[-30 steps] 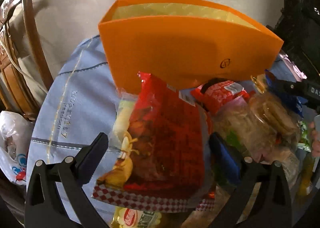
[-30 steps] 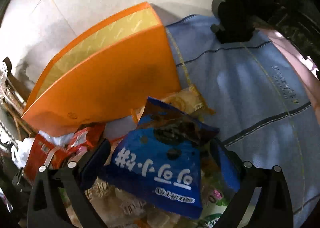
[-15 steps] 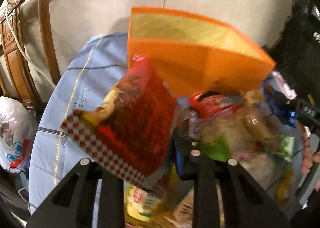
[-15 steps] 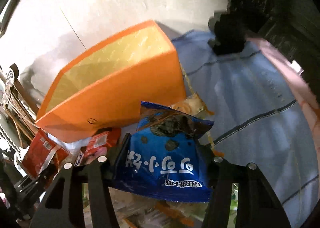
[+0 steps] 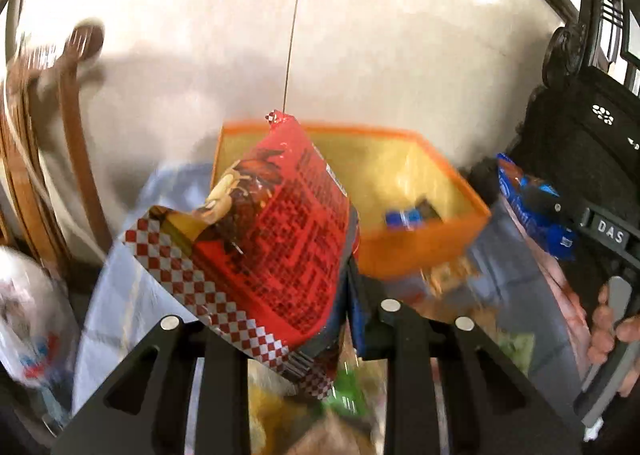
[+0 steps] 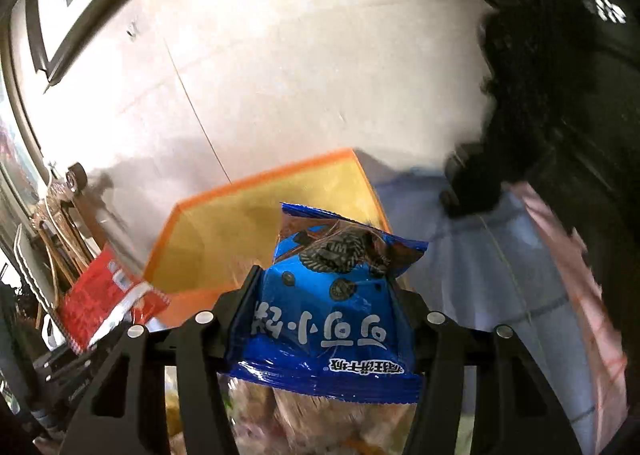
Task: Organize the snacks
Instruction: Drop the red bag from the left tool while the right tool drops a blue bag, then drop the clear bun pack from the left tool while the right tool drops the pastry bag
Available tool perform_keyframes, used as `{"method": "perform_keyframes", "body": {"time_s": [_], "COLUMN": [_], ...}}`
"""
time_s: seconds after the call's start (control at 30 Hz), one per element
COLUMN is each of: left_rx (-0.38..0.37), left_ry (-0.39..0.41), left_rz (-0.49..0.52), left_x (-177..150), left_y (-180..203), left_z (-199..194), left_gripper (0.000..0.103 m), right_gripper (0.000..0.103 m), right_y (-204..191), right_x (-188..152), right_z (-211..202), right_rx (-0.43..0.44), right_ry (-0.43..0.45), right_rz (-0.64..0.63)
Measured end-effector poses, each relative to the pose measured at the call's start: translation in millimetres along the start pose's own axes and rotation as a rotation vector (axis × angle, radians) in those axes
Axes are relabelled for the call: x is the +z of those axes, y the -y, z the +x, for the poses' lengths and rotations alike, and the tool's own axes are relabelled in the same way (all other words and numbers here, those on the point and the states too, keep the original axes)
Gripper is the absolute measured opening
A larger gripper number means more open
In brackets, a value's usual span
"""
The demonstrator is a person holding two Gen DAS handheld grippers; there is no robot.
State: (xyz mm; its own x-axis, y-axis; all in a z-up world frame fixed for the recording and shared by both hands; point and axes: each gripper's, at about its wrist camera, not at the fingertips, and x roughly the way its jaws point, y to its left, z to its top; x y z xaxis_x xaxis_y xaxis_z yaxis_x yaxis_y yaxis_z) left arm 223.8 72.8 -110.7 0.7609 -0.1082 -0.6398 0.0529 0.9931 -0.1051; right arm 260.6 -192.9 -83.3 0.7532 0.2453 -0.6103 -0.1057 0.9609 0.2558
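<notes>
While both grippers hang above the cloth-covered surface (image 5: 120, 295), each has a snack packet in its grip. The left gripper (image 5: 280, 319) is pinched narrow on the lower part of a red packet (image 5: 272, 239), which stands up tilted between the fingers; a checkered band runs along its edge, a cartoon figure shows on one face, and the dense print on the red panel is too small to read. Straight beyond it sits the orange box (image 5: 420, 251), open at the top, with a small blue item lying inside, too blurred to name. Over on the right edge of that view, letters reading "DAS" show on the other gripper's body, with a hand (image 5: 612, 331) wrapped round its handle.

The right gripper (image 6: 324, 319) clamps a blue packet (image 6: 320, 315) at medium width, pads on both sides. White script runs across it upside down, not legible to me, and round dark cookies are pictured near the top. More snacks lie heaped beneath, smeared by motion. The orange box sits just past this packet too.
</notes>
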Motion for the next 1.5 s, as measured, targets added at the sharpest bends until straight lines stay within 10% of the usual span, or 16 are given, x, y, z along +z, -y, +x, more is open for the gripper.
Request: {"method": "perform_keyframes", "body": {"time_s": [0.5,0.57,0.63,0.87,1.2,1.4,1.5], "left_rx": [0.037,0.078,0.200,0.220,0.264,0.264,0.262], "left_ry": [0.010,0.017,0.095,0.051,-0.116,-0.162,-0.178], "left_rz": [0.048,0.015,0.013,0.059,0.026,0.080,0.093], "left_x": [68.8,70.4,67.0,32.9,-78.0,-102.5,-100.3], "left_y": [4.5,2.8,5.3,2.4,-26.9,-26.1,-26.9], "left_z": [69.2,69.6,62.0,49.0,36.1,45.0,60.1], "left_gripper": [0.025,0.078,0.099,0.099,0.099,0.099,0.099], "right_gripper": [0.062,0.100,0.100,0.100,0.099,0.099,0.081], "right_y": [-26.5,-26.2,-25.8,-24.2,-13.8,-22.4,-21.0], "right_x": [59.1,57.1,56.0,18.7,-120.4,-130.7,-130.9], "right_z": [85.4,88.0,84.0,53.9,75.4,101.2,101.1], "right_rx": [0.004,-0.009,-0.015,-0.049,-0.012,-0.035,-0.027], "right_ry": [-0.055,-0.062,-0.047,-0.098,-0.363,-0.392,-0.372], "right_rz": [-0.069,-0.072,-0.082,-0.166,-0.140,-0.180,-0.146]}}
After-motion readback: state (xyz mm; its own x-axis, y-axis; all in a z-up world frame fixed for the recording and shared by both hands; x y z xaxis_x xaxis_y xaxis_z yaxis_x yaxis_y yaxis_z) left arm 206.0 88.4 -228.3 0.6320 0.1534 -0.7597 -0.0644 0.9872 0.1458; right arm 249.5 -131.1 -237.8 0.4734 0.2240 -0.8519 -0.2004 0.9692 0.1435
